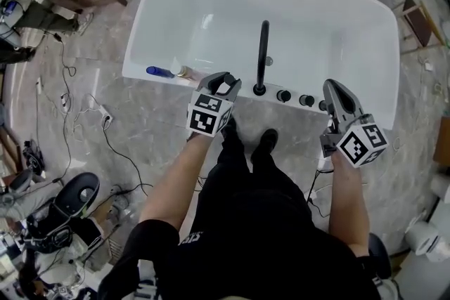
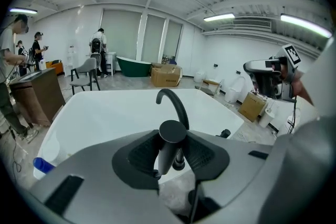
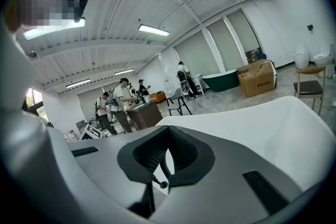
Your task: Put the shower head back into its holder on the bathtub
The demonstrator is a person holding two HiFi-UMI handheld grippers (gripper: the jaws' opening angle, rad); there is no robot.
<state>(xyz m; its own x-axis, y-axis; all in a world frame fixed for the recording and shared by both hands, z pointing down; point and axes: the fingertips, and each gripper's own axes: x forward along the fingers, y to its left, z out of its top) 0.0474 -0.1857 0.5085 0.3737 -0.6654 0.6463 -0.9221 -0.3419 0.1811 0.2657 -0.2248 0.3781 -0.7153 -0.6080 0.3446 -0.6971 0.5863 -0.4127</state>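
Shower head point(image 2: 171, 134) upright, between left gripper point(image 2: 173, 157) jaws

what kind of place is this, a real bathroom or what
Probably a bathroom-fixture showroom or test hall, not a home: the white bathtub stands free on an open floor, a green tub and cardboard boxes sit behind, and people work at a desk.

The faucet point(image 1: 262, 56) stands on the near rim of the bathtub point(image 1: 330, 17), with knobs point(image 1: 295, 98) to its right and a bottle point(image 1: 160, 72) lying to its left. The left gripper point(image 1: 225, 83), shower head point(image 2: 167, 152) between its jaws, is between bottle and faucet. The right gripper point(image 1: 335, 89) is by the rightmost knob.
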